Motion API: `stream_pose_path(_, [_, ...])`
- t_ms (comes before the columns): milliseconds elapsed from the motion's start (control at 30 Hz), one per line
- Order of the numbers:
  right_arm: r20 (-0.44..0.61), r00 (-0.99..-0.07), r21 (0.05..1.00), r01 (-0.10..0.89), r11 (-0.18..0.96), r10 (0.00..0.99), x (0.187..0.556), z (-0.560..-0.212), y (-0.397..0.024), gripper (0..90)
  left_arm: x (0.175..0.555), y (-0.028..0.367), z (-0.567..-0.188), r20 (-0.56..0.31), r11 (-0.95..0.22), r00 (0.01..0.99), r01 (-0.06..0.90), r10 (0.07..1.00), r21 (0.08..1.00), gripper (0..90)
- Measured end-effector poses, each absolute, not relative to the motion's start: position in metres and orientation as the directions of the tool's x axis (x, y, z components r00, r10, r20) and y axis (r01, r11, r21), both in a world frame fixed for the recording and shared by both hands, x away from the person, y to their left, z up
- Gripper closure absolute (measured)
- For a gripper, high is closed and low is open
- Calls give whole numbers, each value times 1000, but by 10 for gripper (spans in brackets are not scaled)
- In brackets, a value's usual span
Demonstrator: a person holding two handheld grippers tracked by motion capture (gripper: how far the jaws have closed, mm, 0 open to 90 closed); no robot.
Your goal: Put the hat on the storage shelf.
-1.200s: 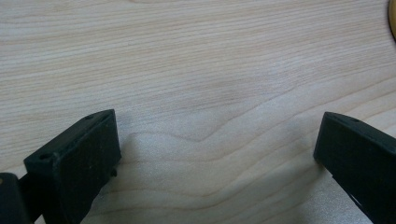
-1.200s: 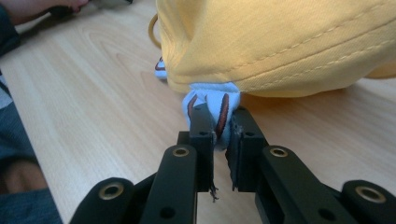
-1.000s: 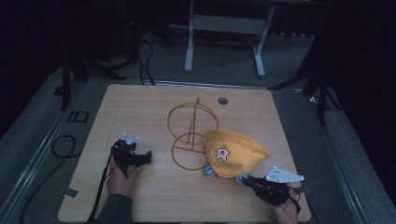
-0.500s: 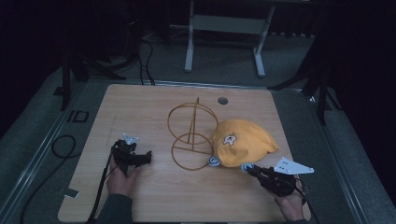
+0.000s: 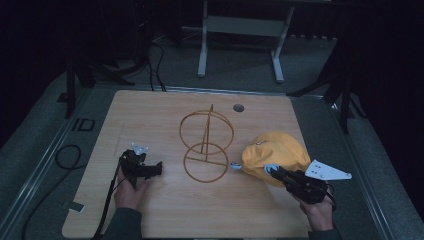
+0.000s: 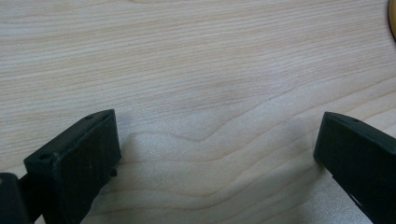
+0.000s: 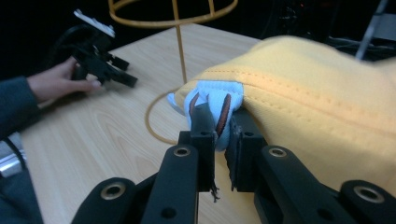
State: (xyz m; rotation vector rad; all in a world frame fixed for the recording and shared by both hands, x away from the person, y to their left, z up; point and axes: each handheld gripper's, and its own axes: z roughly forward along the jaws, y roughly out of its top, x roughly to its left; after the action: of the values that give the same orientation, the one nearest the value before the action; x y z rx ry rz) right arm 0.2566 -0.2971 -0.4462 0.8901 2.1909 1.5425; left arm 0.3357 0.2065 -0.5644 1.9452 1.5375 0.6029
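high view | pale wood table [image 5: 165,210] | grey floor [image 5: 380,165] | dark room

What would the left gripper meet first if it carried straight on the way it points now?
Probably the wire stand's base ring: the left gripper, jaws open over bare table, points toward it. Depth is unclear, so this is a judgement.
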Motion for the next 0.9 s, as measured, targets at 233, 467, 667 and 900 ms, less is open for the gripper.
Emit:
stream_pose_path(233, [140,-758,931,320,177,638,258,-445,-303,823,336,207,-565,-5,-166,233,709,973,685,4])
stream_pose_path(467, [172,-674,920,371,127,719,270,-459,-324,784,336,207,-564,-4,-168,234,709,972,684,4])
stream_pose_path(667, [126,-580,878,443,182,805,280,-466,-337,689,336,207,-564,-3,-169,234,710,972,684,4])
stream_pose_path(900, [124,-543,883,443,158,830,277,-467,-346,566,336,207,-564,-3,-169,235,710,972,684,4])
